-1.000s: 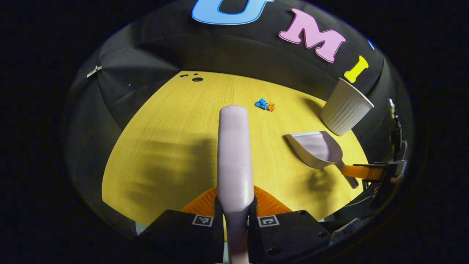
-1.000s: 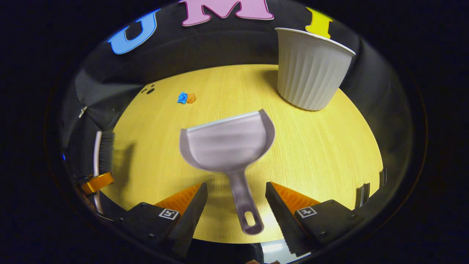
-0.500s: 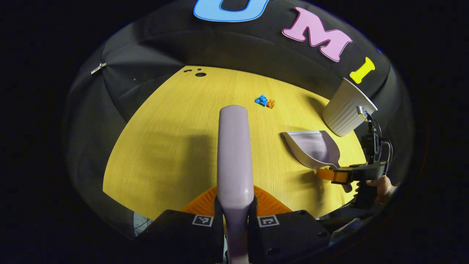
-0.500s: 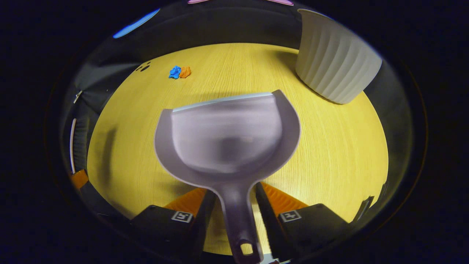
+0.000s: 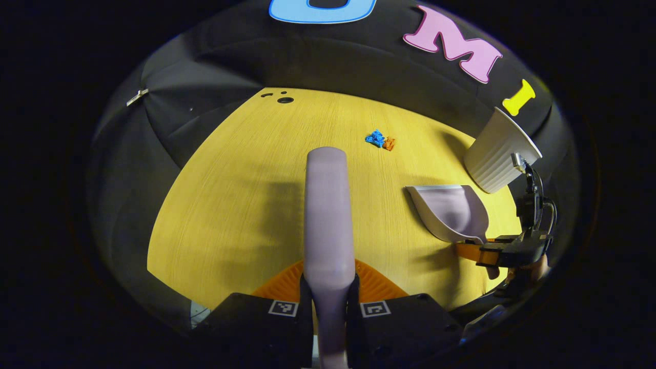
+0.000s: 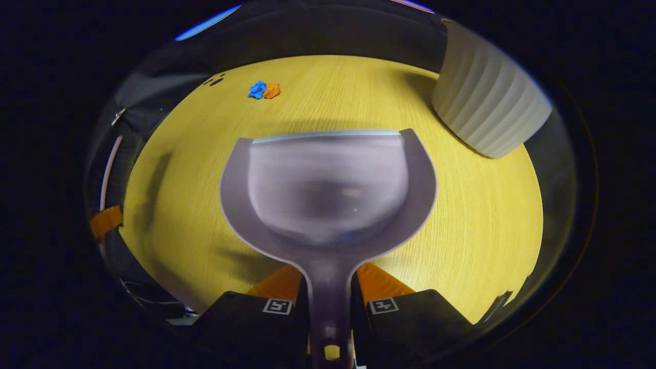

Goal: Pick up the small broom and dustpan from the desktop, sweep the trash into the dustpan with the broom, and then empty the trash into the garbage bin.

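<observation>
My left gripper [image 5: 328, 294] is shut on the pale lilac broom [image 5: 326, 205], whose back points forward over the yellow desktop [image 5: 241, 205]. My right gripper [image 6: 328, 292] is shut on the handle of the grey dustpan [image 6: 328, 189], its mouth facing forward. In the left gripper view the dustpan [image 5: 451, 212] shows at right, held by the right gripper [image 5: 487, 252]. The trash, a blue scrap [image 5: 375, 138] with an orange scrap [image 5: 389, 143] beside it, lies farther back on the desk. In the right gripper view the trash [image 6: 264, 90] is at the far left.
A white ribbed garbage bin [image 6: 487, 113] stands at the back right of the desk, also the bin [image 5: 499, 154] beyond the dustpan. Small dark holes [image 5: 284, 99] mark the far desk edge. The booth's black cloth surrounds the desk.
The right gripper moved forward onto the dustpan handle and closed on it; it was open a second ago. The left gripper keeps holding the broom, nearly still.
</observation>
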Action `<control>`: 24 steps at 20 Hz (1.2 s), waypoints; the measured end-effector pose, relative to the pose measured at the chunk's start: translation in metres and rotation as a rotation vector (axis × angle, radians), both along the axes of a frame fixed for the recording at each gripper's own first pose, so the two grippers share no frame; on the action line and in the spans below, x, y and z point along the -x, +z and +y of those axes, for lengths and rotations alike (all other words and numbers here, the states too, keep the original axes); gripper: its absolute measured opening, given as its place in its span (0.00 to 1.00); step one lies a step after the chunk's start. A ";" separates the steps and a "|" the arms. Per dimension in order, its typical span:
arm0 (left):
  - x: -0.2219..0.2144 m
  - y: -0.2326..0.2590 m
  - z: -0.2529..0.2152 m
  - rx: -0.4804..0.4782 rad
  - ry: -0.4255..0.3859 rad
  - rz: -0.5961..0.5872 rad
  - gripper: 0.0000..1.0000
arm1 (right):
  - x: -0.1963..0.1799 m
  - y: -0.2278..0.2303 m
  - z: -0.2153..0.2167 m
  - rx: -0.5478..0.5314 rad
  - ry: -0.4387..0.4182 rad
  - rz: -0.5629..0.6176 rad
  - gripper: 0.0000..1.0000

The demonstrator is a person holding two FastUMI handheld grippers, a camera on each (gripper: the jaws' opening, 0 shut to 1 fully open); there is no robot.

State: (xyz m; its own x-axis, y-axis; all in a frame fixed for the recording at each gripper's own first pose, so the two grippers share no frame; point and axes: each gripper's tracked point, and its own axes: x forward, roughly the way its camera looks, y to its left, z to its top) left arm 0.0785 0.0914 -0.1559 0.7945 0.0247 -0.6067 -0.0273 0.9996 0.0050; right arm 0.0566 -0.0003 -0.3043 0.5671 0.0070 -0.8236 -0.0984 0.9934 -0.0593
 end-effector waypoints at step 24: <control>-0.278 0.027 -0.038 -0.543 -0.393 0.155 0.30 | -0.029 0.048 -0.049 0.064 0.302 -0.016 0.39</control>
State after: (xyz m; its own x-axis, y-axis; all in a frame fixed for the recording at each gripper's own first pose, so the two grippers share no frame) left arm 0.3564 0.0530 -0.1291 0.7115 0.0852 -0.6975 0.3782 0.7902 0.4822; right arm 0.0857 -0.0493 -0.2558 0.5598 0.1256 -0.8190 -0.3874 0.9134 -0.1247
